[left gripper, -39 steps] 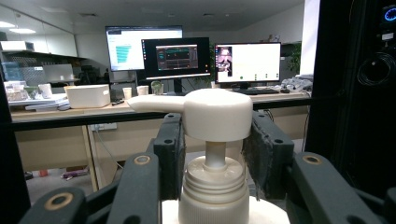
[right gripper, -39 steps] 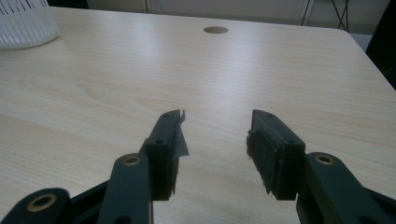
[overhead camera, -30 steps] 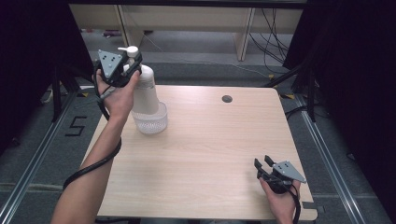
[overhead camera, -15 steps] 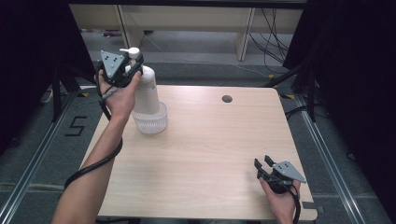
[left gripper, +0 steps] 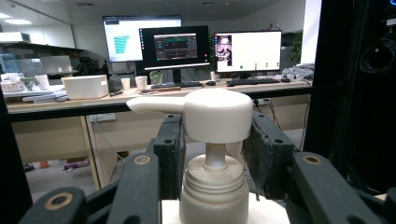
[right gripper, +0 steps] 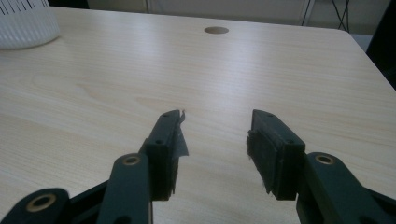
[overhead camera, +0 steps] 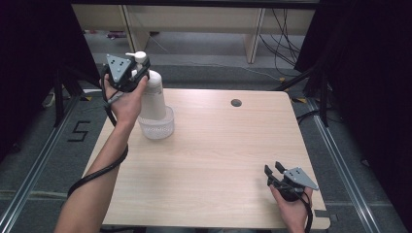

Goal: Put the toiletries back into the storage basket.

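White plastic pump bottle (overhead camera: 153, 94) stands upright in a clear ribbed cup (overhead camera: 156, 127), upper left of the high view, on the light wood desk (overhead camera: 218, 160).

Left hand-held gripper (overhead camera: 141, 73) sits at the bottle's neck, upper left of the frame. In the left gripper view its 2 jaws flank the ribbed collar and pump stem, 1 each side, pump head (left gripper: 212, 112) just above them with the spout pointing to frame left. Jaws are about half closed; pads look right against the collar but I cannot tell if they actually press on it.

Right hand-held gripper (overhead camera: 273, 171) is at lower right of the high view, well apart from the bottle, held in the hand near the desk's front edge. Right gripper view: the right hand-held gripper's (right gripper: 215, 135) jaws stand apart, nothing between them, bare desk beneath. The cup's ribbed wall is at top left of that frame, round cable hole (right gripper: 216, 30) at top centre.
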The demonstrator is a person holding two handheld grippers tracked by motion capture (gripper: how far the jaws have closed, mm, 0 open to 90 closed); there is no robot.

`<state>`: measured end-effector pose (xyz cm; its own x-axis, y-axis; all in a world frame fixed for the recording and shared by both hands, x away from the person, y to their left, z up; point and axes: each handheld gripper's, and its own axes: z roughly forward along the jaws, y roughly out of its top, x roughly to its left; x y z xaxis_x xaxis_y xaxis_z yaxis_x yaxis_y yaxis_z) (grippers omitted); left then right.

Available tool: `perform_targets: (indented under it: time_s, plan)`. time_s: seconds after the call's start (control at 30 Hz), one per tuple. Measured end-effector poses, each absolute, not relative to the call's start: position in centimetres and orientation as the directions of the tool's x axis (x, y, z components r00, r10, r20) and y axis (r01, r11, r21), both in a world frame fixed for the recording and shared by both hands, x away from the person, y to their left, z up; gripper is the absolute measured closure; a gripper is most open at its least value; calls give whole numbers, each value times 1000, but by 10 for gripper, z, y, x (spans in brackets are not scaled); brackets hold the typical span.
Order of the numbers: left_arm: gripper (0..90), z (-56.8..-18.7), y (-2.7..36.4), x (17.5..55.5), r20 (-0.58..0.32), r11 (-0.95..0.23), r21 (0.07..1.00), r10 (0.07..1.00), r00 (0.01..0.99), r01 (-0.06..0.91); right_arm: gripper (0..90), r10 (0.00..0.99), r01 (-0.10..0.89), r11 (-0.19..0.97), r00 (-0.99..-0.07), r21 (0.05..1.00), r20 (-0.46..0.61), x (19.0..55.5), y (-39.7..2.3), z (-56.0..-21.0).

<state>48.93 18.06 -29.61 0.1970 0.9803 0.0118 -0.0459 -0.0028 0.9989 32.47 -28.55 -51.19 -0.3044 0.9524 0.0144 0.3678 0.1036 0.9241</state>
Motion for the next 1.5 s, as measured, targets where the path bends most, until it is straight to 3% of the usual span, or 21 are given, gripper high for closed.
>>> perform_targets:
  time_s: [0.27, 0.93, 1.0, 1.03, 1.13, 1.23, 1.33, 1.5]
  plan:
    - [593, -302, 180, 490, 10, -4, 999, 981, 196, -32, 542, 955, 381, 71, -292, 922, 47, 324, -283, -512]
    - [593, -320, 179, 492, 8, -9, 1000, 980, 197, 7, 540, 954, 346, 105, -300, 932, 4, 325, -286, -512]
    - [593, -321, 178, 491, 9, -11, 1000, 980, 198, 9, 540, 957, 376, 64, -287, 925, 51, 323, -283, -512]
    - [593, -322, 178, 491, 9, -11, 1000, 980, 199, 9, 540, 954, 347, 104, -300, 932, 5, 325, -285, -512]
    - [593, -323, 178, 491, 10, -13, 1000, 980, 199, 13, 540, 954, 344, 103, -299, 933, 5, 325, -285, -512]
    - [593, -326, 177, 491, 7, -11, 1000, 980, 200, 18, 540, 957, 380, 54, -285, 923, 61, 323, -282, -512]
    - [593, -329, 177, 491, 8, -13, 1000, 980, 201, 23, 540, 954, 343, 103, -300, 934, 5, 326, -285, -512]
    - [593, -334, 177, 490, 7, -14, 999, 980, 200, 35, 540, 954, 345, 101, -300, 933, 8, 325, -285, -513]
